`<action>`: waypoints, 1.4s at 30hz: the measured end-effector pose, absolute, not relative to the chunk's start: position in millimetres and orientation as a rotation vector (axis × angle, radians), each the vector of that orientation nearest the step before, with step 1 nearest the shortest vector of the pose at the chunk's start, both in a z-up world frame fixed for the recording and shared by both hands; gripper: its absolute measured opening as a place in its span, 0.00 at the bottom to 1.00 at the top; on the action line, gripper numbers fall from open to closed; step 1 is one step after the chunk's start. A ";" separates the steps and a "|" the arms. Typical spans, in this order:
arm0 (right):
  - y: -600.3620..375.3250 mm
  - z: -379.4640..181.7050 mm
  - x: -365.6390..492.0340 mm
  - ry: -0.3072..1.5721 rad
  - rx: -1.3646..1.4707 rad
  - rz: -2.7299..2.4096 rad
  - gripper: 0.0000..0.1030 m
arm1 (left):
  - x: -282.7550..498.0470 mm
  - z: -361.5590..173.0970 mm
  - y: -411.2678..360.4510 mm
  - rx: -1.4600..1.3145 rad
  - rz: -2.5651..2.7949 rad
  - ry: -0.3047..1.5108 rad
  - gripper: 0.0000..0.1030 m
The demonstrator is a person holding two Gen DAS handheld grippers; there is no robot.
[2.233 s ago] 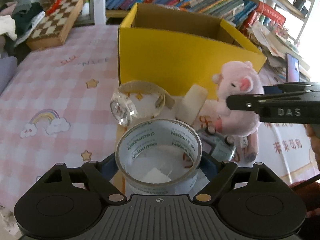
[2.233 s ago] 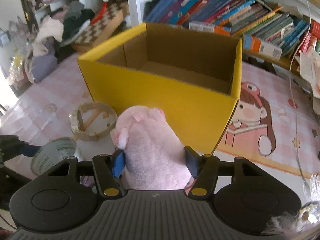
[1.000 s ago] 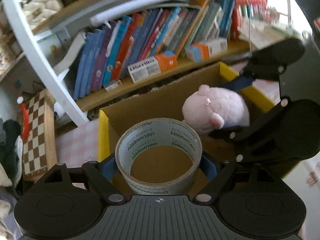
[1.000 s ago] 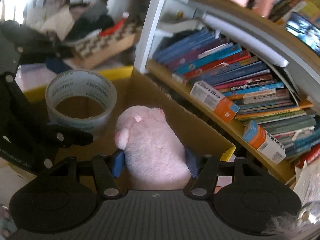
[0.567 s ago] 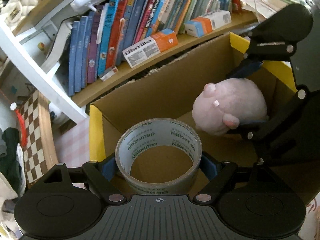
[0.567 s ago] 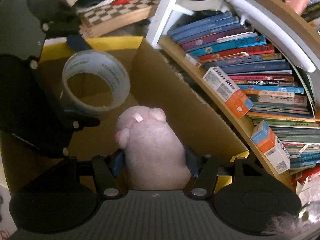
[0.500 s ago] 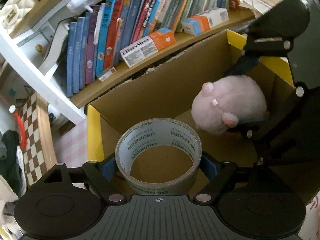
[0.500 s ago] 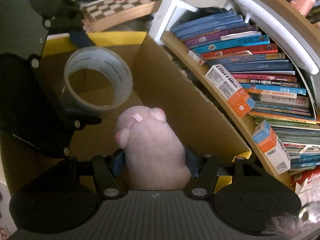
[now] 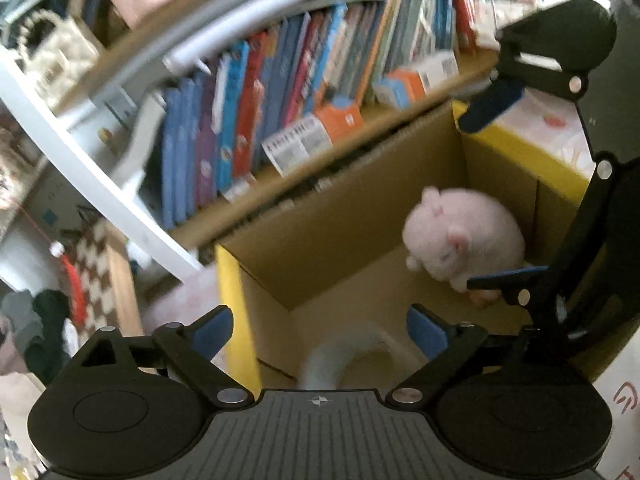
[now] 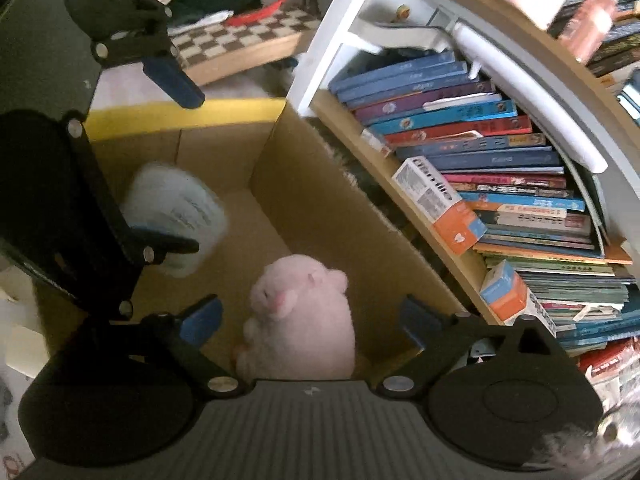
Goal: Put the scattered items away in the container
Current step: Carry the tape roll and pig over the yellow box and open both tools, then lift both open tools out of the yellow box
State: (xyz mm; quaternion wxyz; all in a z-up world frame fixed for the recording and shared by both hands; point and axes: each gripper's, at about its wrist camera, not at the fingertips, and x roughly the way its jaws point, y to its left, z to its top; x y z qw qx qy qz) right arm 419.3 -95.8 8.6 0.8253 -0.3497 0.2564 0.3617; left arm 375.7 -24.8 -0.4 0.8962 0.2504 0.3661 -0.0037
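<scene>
Over the yellow cardboard box (image 9: 236, 280), both my grippers hang with fingers spread wide and nothing between them: my left gripper (image 9: 320, 330) above the tape roll (image 9: 340, 360), my right gripper (image 10: 312, 320) above the pink plush toy (image 10: 304, 316). The toy sits on the box floor near one corner; the roll shows blurred in both views, so I cannot tell whether it rests on the floor or is in mid-fall. I judge the toy light and soft, best pinched across its body; the roll looks stiff and smooth, best taken across its outer wall. The box walls stand high on every side and a bookshelf (image 10: 480, 184) crowds one of them, so the open room for me is straight up through the box mouth.
</scene>
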 end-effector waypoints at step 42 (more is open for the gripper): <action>-214.7 9.4 226.9 0.735 -0.192 0.581 0.98 | 144.2 18.3 -26.7 0.110 0.073 0.599 0.96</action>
